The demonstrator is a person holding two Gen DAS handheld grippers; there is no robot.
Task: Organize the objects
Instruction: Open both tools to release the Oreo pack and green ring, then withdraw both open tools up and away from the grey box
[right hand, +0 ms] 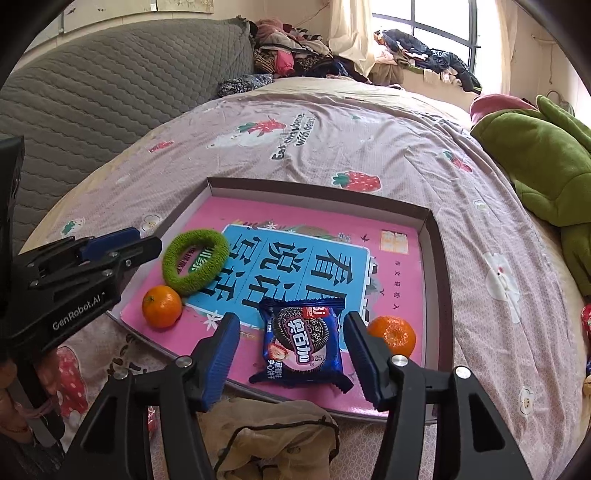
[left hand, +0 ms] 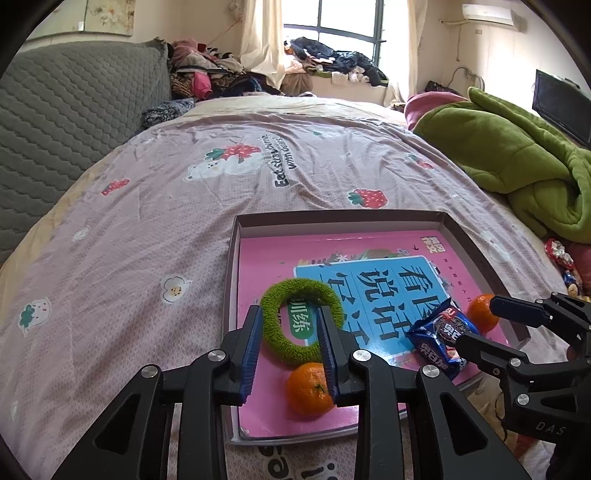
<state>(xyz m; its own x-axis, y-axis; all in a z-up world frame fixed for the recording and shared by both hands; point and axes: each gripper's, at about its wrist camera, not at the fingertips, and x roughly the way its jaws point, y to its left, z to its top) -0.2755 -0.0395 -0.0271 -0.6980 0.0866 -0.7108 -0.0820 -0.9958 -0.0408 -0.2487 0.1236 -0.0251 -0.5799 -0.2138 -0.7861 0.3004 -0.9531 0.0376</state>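
- Nearest the right wrist camera, a beige drawstring pouch (right hand: 273,435) lies on the bedspread (left hand: 147,221), just outside the near wall of the shallow cardboard tray (right hand: 436,236).
- Right gripper (right hand: 291,354) hovers over the tray's near edge with its 2 blue-padded fingers (right hand: 218,358) spread apart; the blue cookie packet (right hand: 303,341) lies flat on the tray floor between them, and neither pad touches it.
- Left gripper (left hand: 290,347) hangs over the tray's near left corner, fingers parted, holding nothing. In the left wrist view its pads frame the near arc of the green fuzzy ring (left hand: 301,319), which lies flat in the tray; whether a pad brushes the ring I cannot tell.
- 2 mandarins sit in the tray: 1 mandarin (left hand: 308,389) at the near left corner, just beside the ring, and another mandarin (right hand: 391,334) near the tray's right wall, just right of the cookie packet.
- Lining the tray floor is a pink booklet (right hand: 399,266) with a blue panel of large Chinese characters; all 4 items rest on it.
- Beyond the tray the pinkish bedspread with strawberry prints stretches away.
- Right of the tray, a green blanket (left hand: 517,162) is heaped on the bed.
- Left of the tray and farther back stands a grey quilted headboard (left hand: 66,110).
- Farthest from the tray, clothes (left hand: 332,59) are piled by the window (left hand: 347,22).
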